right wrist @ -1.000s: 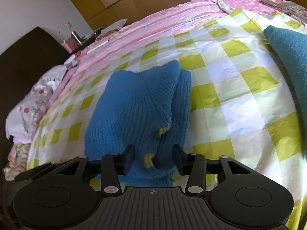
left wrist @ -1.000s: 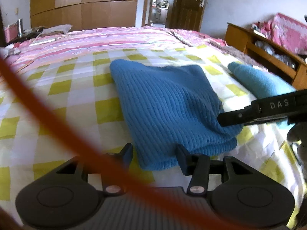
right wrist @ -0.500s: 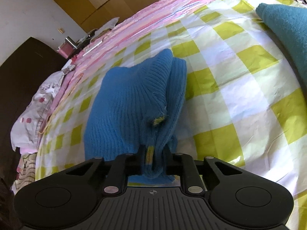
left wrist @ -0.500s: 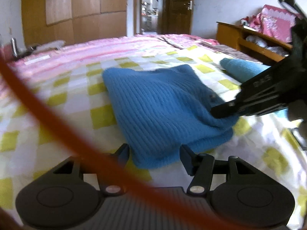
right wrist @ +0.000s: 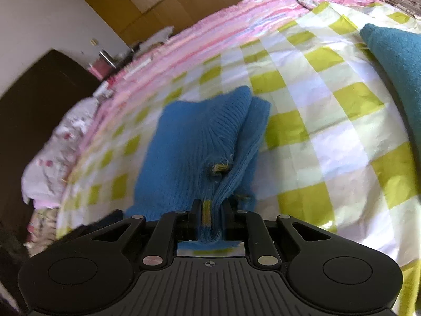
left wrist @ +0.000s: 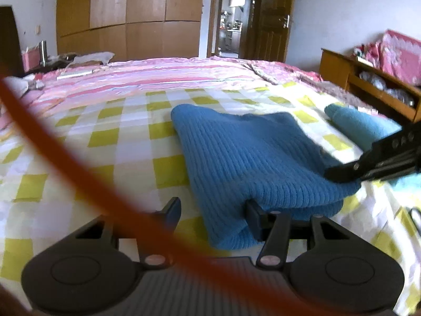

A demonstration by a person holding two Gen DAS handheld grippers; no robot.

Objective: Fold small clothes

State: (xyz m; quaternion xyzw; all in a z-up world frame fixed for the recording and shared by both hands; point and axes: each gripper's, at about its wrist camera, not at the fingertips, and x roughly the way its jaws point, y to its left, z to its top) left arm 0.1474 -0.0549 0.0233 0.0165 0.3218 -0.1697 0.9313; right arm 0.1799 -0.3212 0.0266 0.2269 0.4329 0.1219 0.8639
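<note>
The blue knitted garment (left wrist: pixel 252 158) lies folded on the yellow-and-white checked sheet (left wrist: pixel 136 142), straight ahead of both tongs. The right gripper (right wrist: pixel 210 218) has its jaws pinched nearly together on the near edge of that garment (right wrist: pixel 200 152); a bunched ridge of knit with a yellow stripe stands up between the pads, and the cloth rises from there in a crease toward a small frayed yellow spot further along the fingers' line. In the left wrist view that same gripper (left wrist: pixel 342 175) reaches in from the right side, its tip resting on the garment's right corner. The left gripper (left wrist: pixel 213 213) has its jaws about half apart and closing; the garment's near left corner lies between them, against the right finger (left wrist: pixel 254 218) and apart from the left one, so nothing is gripped there. A teal cloth (right wrist: pixel 397 60) lies well apart to the right of the tongs. A blurred orange cord (left wrist: pixel 79 184) crosses close before the left camera.
</note>
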